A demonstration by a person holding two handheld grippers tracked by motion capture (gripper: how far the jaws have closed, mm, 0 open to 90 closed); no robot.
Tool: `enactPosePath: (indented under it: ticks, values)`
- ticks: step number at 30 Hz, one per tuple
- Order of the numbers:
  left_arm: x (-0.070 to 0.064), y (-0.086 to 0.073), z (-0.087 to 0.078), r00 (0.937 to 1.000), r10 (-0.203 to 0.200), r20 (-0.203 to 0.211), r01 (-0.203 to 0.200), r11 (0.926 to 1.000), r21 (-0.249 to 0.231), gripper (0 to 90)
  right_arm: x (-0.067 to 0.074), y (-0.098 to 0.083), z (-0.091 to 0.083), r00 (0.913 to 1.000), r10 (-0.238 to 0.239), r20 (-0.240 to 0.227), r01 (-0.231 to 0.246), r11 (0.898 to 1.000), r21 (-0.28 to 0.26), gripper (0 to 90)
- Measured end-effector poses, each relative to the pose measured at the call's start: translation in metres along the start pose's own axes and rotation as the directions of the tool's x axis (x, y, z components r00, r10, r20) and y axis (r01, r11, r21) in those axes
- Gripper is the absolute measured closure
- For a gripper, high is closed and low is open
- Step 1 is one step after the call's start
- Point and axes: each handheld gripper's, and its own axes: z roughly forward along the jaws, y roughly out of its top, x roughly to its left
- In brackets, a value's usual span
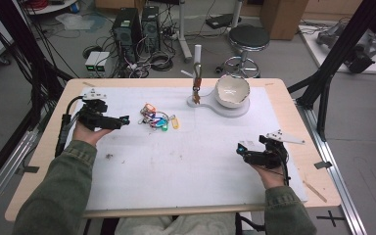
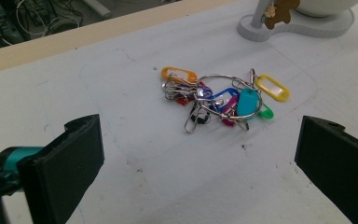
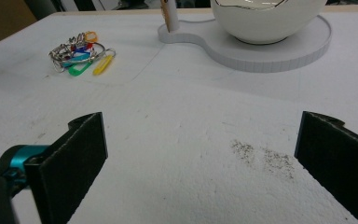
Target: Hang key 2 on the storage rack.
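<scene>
A bunch of keys with coloured tags (image 1: 157,119) on a metal ring lies on the white mat, left of centre. In the left gripper view the key bunch (image 2: 219,99) sits a short way ahead of the jaws. My left gripper (image 1: 125,120) is open and empty, just left of the keys. A white bowl (image 1: 232,90) rests on a white stand (image 1: 238,110) with an upright post (image 1: 196,73); a small brown charm hangs from the post. My right gripper (image 1: 240,148) is open and empty at the mat's right front. The right gripper view has the key bunch (image 3: 80,57) and bowl (image 3: 268,18) farther off.
The white mat (image 1: 186,161) covers most of the wooden table (image 1: 293,103). A dark smudge (image 1: 110,156) marks the mat near the left forearm. Computer towers, cables and a stool stand on the floor beyond the table.
</scene>
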Motion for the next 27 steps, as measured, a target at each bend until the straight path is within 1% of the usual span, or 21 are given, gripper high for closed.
enactPosePath:
  ticks: [1,2,3,7,9,10,12,14,15,18,20,21,24,27]
  values:
    - [-0.001,0.002,0.003,0.9999,0.01,-0.005,-0.01,0.9999,0.007,1.7,0.001,0.0,0.0,1.0,0.0,0.0,0.0,1.0,0.002,1.5]
    - [-0.003,0.006,0.007,0.9997,0.024,0.001,-0.024,0.9995,0.021,1.7,0.001,0.0,0.001,1.0,-0.004,-0.003,0.004,1.0,0.003,1.5]
    - [-0.006,0.009,0.01,0.9995,0.032,-0.001,-0.032,0.9992,0.024,1.7,0.001,0.0,0.001,1.0,-0.005,-0.007,0.005,1.0,0.005,1.5]
    - [-0.011,0.019,0.021,0.9985,0.056,0.003,-0.056,0.9974,0.046,1.7,0.002,0.0,0.001,0.9998,-0.007,-0.018,0.007,1.0,0.011,1.5]
    - [-0.013,0.022,0.027,0.9981,0.06,0.016,-0.06,0.9967,0.053,1.7,0.002,0.0,0.001,0.9997,-0.009,-0.022,0.009,1.0,0.014,1.5]
    - [-0.014,0.023,0.03,0.9977,0.062,0.027,-0.064,0.9964,0.056,1.7,0.002,0.0,0.001,0.9995,-0.017,-0.025,0.017,1.0,0.011,1.5]
    - [-0.014,0.021,0.038,0.9971,0.057,0.051,-0.06,0.9964,0.06,1.8,0.003,0.0,0.001,0.9995,-0.015,-0.027,0.015,1.0,0.011,1.5]
    - [-0.015,0.018,0.049,0.9962,0.067,0.057,-0.072,0.9933,0.091,1.8,0.002,0.0,0.001,0.9994,-0.018,-0.031,0.019,1.0,0.01,1.5]
    - [-0.016,0.016,0.054,0.9954,0.071,0.064,-0.077,0.9915,0.105,1.8,0.003,0.0,0.0,0.9994,-0.012,-0.034,0.012,1.0,0.012,1.5]
    - [-0.021,0.014,0.065,0.9907,0.108,0.083,-0.118,0.9837,0.135,1.8,0.002,0.0,-0.001,0.9995,-0.008,-0.031,0.008,1.0,0.01,1.5]
    - [-0.027,0.016,0.072,0.9865,0.141,0.083,-0.153,0.9763,0.153,1.8,0.002,0.0,0.0,0.9995,-0.01,-0.031,0.01,1.0,0.01,1.5]
    - [-0.029,0.018,0.074,0.9843,0.152,0.091,-0.164,0.9742,0.155,1.8,0.001,0.0,0.0,0.9995,-0.011,-0.03,0.011,1.0,0.01,1.5]
    - [-0.032,0.024,0.08,0.9816,0.164,0.097,-0.178,0.9723,0.152,1.8,0.002,0.0,0.001,0.9995,-0.012,-0.03,0.013,1.0,0.012,1.5]
    - [-0.033,0.028,0.087,0.9812,0.163,0.103,-0.178,0.9712,0.159,1.8,0.002,0.0,0.0,0.9994,-0.017,-0.031,0.017,1.0,0.01,1.5]
